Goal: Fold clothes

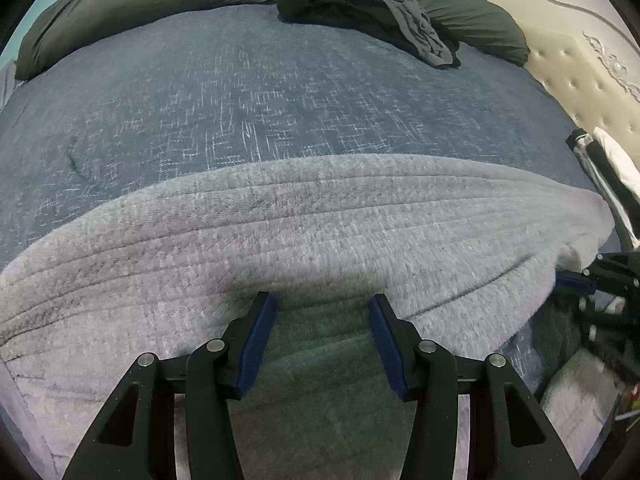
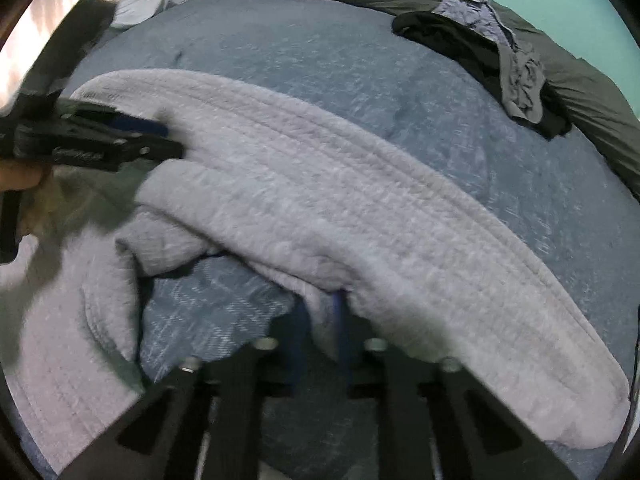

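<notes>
My left gripper hangs spread over the grey garment lying across the bed — my right gripper pinches a fold of it; dark clothes are piled beyond.

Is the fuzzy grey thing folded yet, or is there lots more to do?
Only begun. The grey garment lies across the bed, near edge bunched, no neat fold yet. The right tool pinches that edge; the left tool is open above it. A dark clothes pile at the far side waits untouched.
</notes>
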